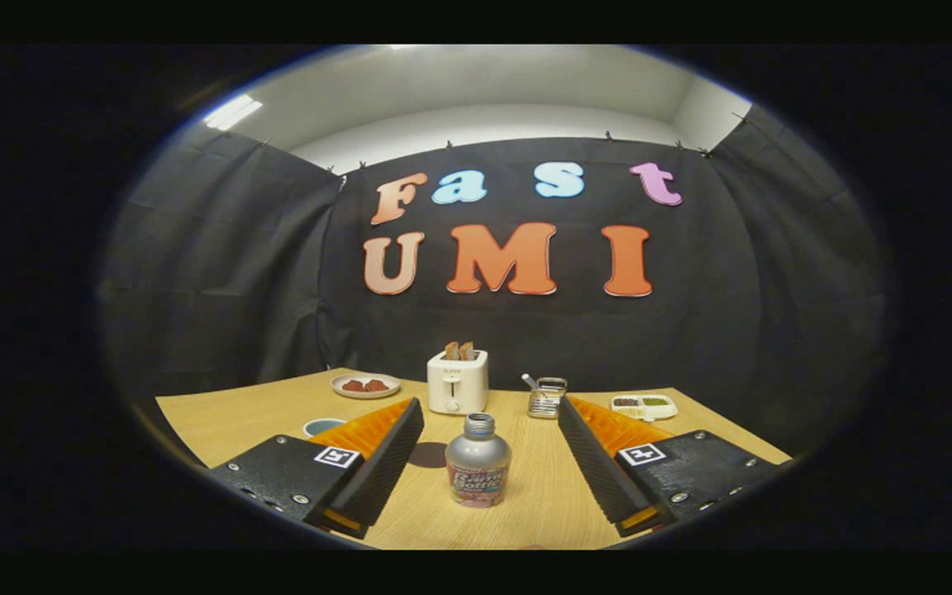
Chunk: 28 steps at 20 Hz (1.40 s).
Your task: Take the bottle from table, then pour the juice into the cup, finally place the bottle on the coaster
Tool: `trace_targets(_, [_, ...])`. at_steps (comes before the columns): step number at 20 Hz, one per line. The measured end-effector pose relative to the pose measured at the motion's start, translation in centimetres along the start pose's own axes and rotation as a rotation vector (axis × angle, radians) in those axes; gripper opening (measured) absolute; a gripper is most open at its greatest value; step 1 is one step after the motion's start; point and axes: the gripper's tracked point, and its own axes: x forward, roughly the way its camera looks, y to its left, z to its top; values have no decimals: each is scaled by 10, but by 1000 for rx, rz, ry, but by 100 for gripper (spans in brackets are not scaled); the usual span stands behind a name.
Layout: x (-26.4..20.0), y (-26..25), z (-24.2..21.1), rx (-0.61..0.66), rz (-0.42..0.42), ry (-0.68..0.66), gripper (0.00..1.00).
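A small silver bottle (478, 467) with a colourful label and a screw cap stands upright on the wooden table (220, 421). It sits between the two fingers of my gripper (490, 408), which is open wide, and neither finger touches it. A dark round coaster (429, 454) lies flat just left of the bottle, partly hidden by the left finger (383, 459). Outside that finger, a cup (323, 426) with a blue inside peeks out, mostly covered.
Beyond the bottle stands a white toaster (458, 381) with two slices in it. A plate (365, 385) with reddish food lies to its left. To its right are a small metal container (548, 397) with a spoon and a white divided tray (644, 405).
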Motion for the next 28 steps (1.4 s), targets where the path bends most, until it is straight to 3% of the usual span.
trace_targets(15, [35,13,-103,18,44,204,98])
trace_targets(26, [53,17,-132,21,26,268,98])
trace_targets(28, [54,17,-134,25,22,274,94])
